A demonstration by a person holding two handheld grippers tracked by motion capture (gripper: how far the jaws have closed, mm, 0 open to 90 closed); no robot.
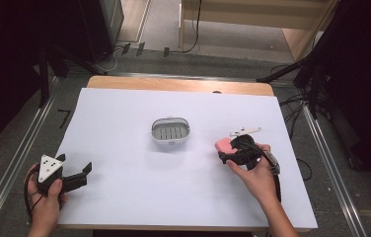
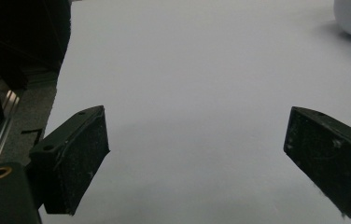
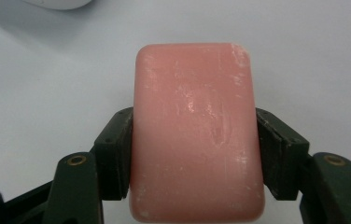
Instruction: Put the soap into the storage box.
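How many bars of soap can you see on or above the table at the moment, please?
1. The pink soap bar is clamped between the right gripper's jaws, right of the white slotted soap dish at the table's middle. Nothing suggests a hidden one.

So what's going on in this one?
A person works at a white table with a gripper in each hand. The right gripper is shut on a pink soap bar, right of an empty soap dish at the table's middle. The left gripper rests open near the left edge, holding nothing.
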